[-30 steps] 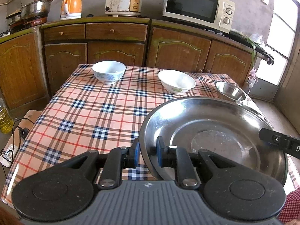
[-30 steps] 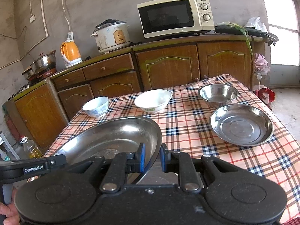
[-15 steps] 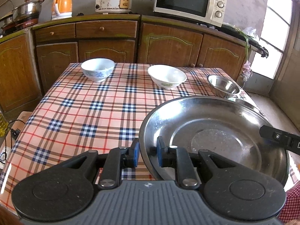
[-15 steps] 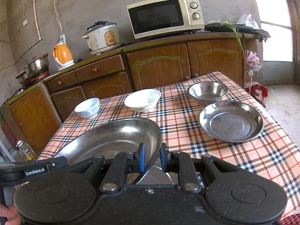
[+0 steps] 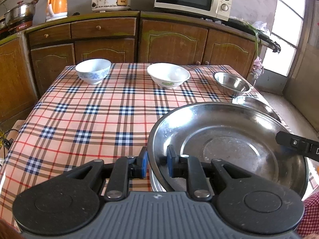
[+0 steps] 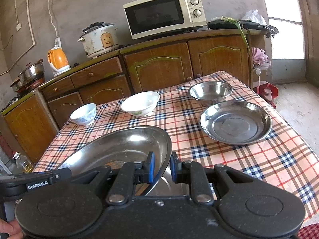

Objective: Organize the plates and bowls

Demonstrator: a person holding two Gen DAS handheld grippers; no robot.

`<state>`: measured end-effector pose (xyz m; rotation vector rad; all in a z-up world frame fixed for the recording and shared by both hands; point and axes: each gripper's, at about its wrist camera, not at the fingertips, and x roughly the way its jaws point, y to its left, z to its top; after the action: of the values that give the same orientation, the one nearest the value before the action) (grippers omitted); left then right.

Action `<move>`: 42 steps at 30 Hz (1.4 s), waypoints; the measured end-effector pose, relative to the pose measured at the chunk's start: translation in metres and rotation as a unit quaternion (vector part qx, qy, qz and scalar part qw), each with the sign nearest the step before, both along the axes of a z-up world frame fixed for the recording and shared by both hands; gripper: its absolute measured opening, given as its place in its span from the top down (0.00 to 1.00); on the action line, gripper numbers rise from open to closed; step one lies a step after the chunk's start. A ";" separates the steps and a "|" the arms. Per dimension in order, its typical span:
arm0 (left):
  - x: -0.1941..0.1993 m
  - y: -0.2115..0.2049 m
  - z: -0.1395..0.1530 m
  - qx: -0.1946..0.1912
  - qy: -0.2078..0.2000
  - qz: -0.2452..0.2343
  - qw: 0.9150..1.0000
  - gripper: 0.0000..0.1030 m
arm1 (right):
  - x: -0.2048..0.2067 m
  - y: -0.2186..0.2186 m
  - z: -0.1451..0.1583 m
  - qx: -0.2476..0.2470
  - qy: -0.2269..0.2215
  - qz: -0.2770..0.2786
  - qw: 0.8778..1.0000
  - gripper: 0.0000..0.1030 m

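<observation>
On table behind held plate (image 6: 123, 145): two white bowls (image 6: 140, 103), steel bowl (image 6: 210, 91), maybe another plate (image 6: 236, 122)

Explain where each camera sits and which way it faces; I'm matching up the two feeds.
Left wrist: on the left tongs, facing across the table to the cabinets; they clamp the big steel plate's left rim.
Right wrist: on the right tongs, facing the same way, clamping its right rim; a hand shows.
Shared: the plate, each other's tongs.
</observation>
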<state>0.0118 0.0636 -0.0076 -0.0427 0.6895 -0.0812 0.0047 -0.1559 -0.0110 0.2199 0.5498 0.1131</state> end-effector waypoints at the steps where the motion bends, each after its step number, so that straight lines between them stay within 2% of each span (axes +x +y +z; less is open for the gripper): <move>1: 0.001 -0.001 -0.001 0.001 0.001 -0.001 1.000 0.81 | 0.000 -0.001 -0.001 0.000 0.001 -0.001 1.000 0.78; 15: 0.010 -0.009 -0.015 0.009 0.017 -0.009 1.000 0.81 | 0.011 -0.008 -0.016 0.001 0.023 -0.008 1.000 0.78; 38: 0.027 -0.008 -0.053 0.028 0.057 -0.015 0.998 0.80 | 0.038 -0.005 -0.063 -0.017 0.077 0.005 0.997 0.78; 42: 0.028 -0.007 -0.056 0.031 0.053 -0.014 0.998 0.80 | 0.040 -0.004 -0.066 -0.020 0.078 0.008 0.997 0.78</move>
<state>0.0400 0.0565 -0.0634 0.0216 0.7979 -0.0843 0.0451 -0.1596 -0.0769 0.1859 0.7078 0.1000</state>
